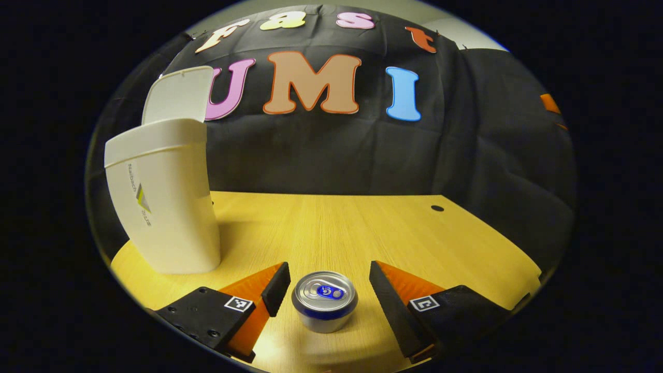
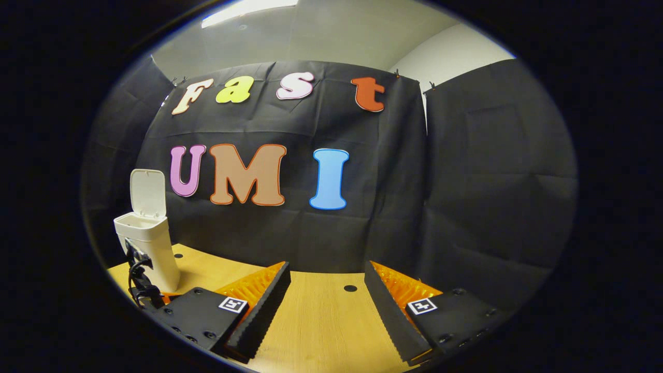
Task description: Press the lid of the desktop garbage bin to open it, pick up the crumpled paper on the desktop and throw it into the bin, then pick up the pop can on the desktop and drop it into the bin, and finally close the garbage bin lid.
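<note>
Wooden desk [image 1: 362, 228]: left gripper [image 1: 326, 282] fingers wide (untouching) around pop can [image 1: 325, 301].

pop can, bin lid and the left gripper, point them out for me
pop can [image 1: 325, 299], left gripper view, on its top face by the tab.
bin lid [image 1: 178, 94], left gripper view, on the raised lid's inner face.
left gripper [image 1: 323, 290], left gripper view, midway between its open fingertips.

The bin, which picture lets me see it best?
The left gripper view: the bin stands close and big there, with its lid flipped up. The right gripper view shows the same bin small and far off at the left, though you can peek at its open top there.
</note>
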The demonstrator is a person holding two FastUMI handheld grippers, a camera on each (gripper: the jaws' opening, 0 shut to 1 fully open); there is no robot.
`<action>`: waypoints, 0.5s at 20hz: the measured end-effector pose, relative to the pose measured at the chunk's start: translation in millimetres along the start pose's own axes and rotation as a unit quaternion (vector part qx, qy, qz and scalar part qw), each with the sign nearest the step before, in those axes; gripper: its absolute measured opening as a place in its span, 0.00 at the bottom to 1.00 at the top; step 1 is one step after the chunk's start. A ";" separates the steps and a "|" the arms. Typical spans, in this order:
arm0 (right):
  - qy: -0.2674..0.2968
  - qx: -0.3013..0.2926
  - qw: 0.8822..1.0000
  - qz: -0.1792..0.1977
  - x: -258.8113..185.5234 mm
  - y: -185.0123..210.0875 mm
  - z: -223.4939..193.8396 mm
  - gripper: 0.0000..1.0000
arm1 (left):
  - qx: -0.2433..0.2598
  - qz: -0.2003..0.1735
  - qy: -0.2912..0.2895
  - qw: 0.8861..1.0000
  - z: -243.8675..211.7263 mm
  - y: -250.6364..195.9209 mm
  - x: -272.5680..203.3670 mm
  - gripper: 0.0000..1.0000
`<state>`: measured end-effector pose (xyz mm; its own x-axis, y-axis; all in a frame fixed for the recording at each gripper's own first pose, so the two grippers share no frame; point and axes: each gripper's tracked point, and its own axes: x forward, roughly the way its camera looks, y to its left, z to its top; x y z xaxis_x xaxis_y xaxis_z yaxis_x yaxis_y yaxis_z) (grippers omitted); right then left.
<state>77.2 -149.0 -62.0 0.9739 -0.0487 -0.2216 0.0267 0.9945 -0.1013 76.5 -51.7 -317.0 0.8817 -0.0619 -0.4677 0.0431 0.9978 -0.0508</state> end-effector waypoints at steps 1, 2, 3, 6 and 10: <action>0.005 -0.004 1.000 -0.001 0.1 0.3 -3.0 0.96 | 0.000 0.002 0.009 1.000 -6.6 1.6 4.5 0.94; 0.010 -0.007 1.000 0.000 -1.0 0.5 -7.4 0.96 | -0.002 0.003 0.018 1.000 -12.9 2.9 7.8 0.94; 0.015 -0.011 1.000 0.000 -1.7 1.4 -11.5 0.96 | -0.006 0.001 0.027 1.000 -18.3 2.3 10.3 0.94; 0.022 -0.020 1.000 0.005 -3.7 9.6 -13.8 0.96 | -0.013 -0.004 0.037 0.999 -24.7 -1.3 9.0 0.80; 0.021 -0.021 0.999 0.020 -7.2 24.2 -11.4 0.96 | -0.001 -0.022 0.015 1.000 6.2 -6.5 -6.4 0.77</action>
<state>68.3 -125.6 -73.8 0.9639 -0.0142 -0.2660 -0.0217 0.9910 -0.1318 73.5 -57.6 -308.2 0.8643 -0.1065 -0.4917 0.0805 0.9940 -0.0738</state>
